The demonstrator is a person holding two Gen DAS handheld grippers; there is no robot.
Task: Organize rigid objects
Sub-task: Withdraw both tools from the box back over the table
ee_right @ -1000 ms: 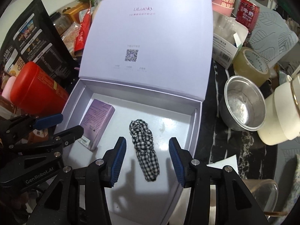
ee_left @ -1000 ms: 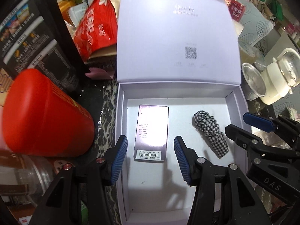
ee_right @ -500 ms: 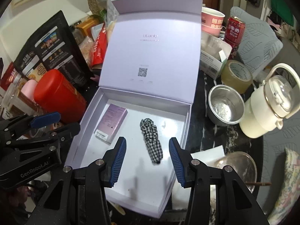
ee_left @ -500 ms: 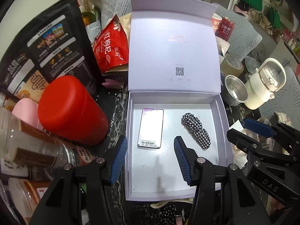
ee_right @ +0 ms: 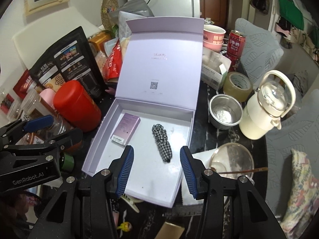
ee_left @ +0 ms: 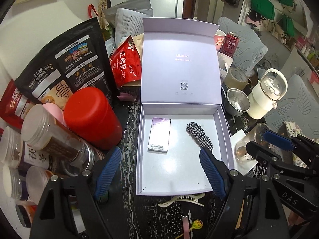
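An open lilac gift box (ee_left: pixel 223 123) (ee_right: pixel 99 131) lies on the dark marble table with its lid standing up at the back. Inside lie a small purple carton (ee_left: pixel 159 134) (ee_right: pixel 126 128) on the left and a black-and-white checked scrunchie (ee_left: pixel 199 135) (ee_right: pixel 162 140) on the right. My left gripper (ee_left: pixel 160 165) is open and empty, above the box's front edge. My right gripper (ee_right: pixel 156 163) is open and empty, just behind the scrunchie's near end. Each gripper shows in the other's view, the right (ee_left: pixel 279 145) and the left (ee_right: pixel 39 127).
A red canister (ee_left: pixel 91 117), clear jars (ee_left: pixel 51 137) and snack bags (ee_left: pixel 65 63) crowd the left. A steel bowl (ee_right: pixel 225 114), tape roll (ee_right: pixel 237 86), cream kettle (ee_right: pixel 267 109) and glass bowl (ee_right: pixel 231 160) stand right. A cream hair claw (ee_left: pixel 181 200) lies before the box.
Both grippers have pulled back and up from the box, so the box and its contents look smaller and more of the table shows. Both jaws stay open.
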